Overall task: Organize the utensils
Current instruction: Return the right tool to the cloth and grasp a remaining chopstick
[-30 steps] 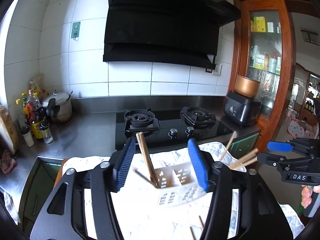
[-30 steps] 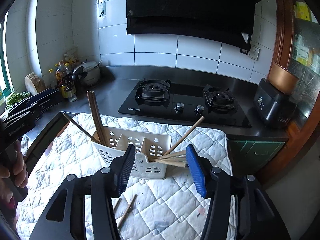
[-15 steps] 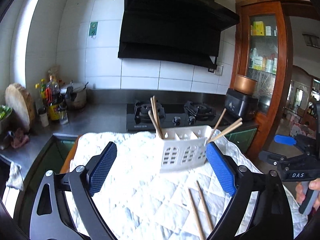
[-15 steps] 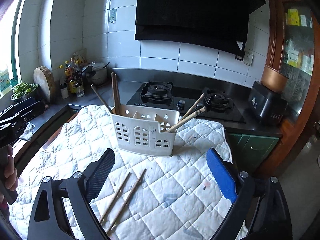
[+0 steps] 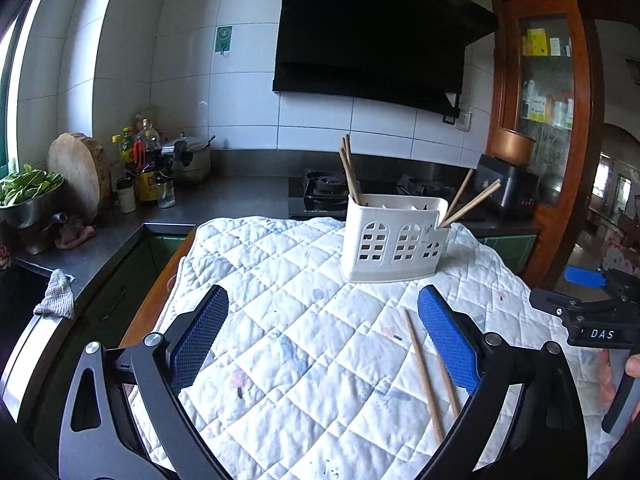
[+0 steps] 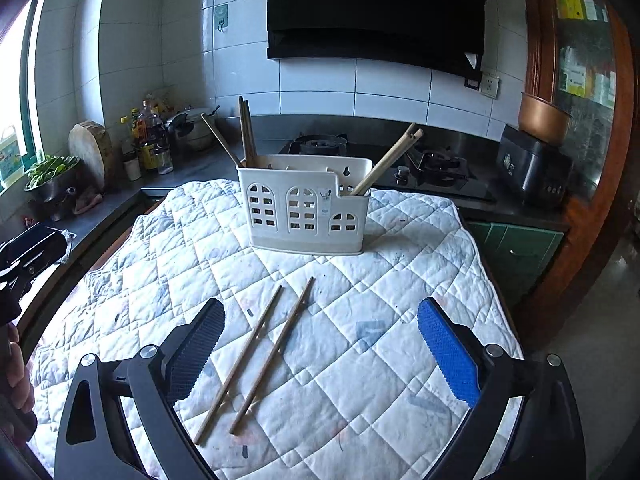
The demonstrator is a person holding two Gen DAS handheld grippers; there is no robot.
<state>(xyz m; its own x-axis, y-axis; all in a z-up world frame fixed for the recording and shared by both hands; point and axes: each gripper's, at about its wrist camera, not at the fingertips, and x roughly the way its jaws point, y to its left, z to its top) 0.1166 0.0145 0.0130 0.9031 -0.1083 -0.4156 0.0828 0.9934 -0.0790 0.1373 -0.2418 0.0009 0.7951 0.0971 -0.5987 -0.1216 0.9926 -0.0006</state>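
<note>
A white plastic utensil holder (image 5: 394, 240) (image 6: 306, 204) stands upright on the quilted cloth (image 5: 304, 332) (image 6: 380, 356). Chopsticks stand in its left compartment (image 6: 245, 132) and lean out of its right one (image 6: 390, 160). Two loose wooden chopsticks (image 6: 256, 356) (image 5: 425, 374) lie on the cloth in front of it. My left gripper (image 5: 324, 344) is open and empty, well back from the holder. My right gripper (image 6: 320, 352) is open and empty, with the loose chopsticks between its fingers' line and the holder. The right gripper also shows in the left wrist view (image 5: 588, 312).
A gas hob (image 6: 424, 168) lies behind the table. Bottles (image 5: 146, 168), a pot (image 5: 190, 160), a round chopping board (image 5: 78, 172) and a bowl of greens (image 5: 28, 192) stand on the left counter. A rice cooker (image 6: 532, 172) and a wooden cabinet (image 5: 560, 120) are at the right.
Both grippers have opened wide and drawn back from the holder. The two loose chopsticks on the cloth have come into full view.
</note>
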